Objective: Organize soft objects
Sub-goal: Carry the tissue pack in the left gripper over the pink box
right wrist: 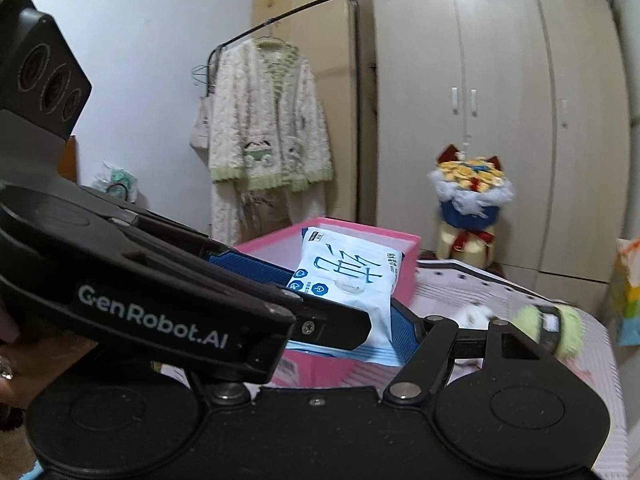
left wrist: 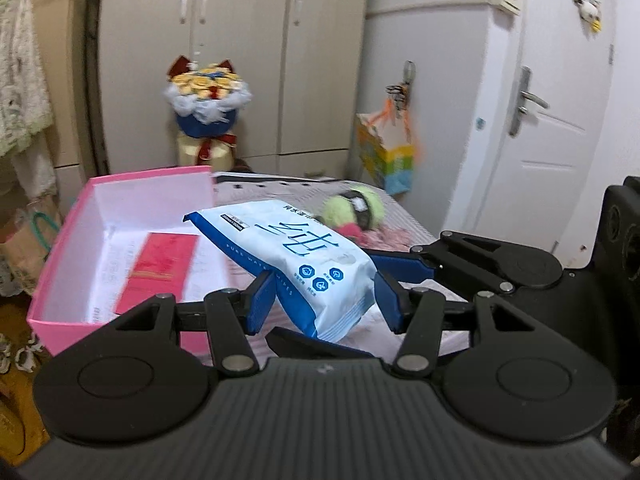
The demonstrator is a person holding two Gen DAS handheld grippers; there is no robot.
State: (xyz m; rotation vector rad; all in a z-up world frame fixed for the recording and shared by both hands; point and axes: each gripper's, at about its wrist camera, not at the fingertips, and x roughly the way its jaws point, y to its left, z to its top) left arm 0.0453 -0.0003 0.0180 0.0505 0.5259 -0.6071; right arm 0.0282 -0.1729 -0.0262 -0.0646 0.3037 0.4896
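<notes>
A light blue pack of wet wipes [left wrist: 296, 256] is held in the air over the near right corner of an open pink box [left wrist: 60, 240]. My left gripper [left wrist: 324, 300] is shut on the pack's near end, its blue pads pressing both sides. The pack [right wrist: 352, 272] also shows in the right wrist view, in front of the pink box [right wrist: 408, 264]. My right gripper [right wrist: 348, 304] sits close beside the left one; one blue finger [right wrist: 406, 332] lies against the pack and the left gripper hides its other finger. A green plush toy [left wrist: 354, 210] lies on the bed behind.
The pink box holds a red packet [left wrist: 160, 264] and papers. The bed [left wrist: 404, 224] has a striped cover. A blue bouquet [left wrist: 206, 98] stands before the wardrobe [left wrist: 240, 40]. A colourful gift bag [left wrist: 386, 154] hangs by the white door. A cardigan [right wrist: 268, 120] hangs on a rack.
</notes>
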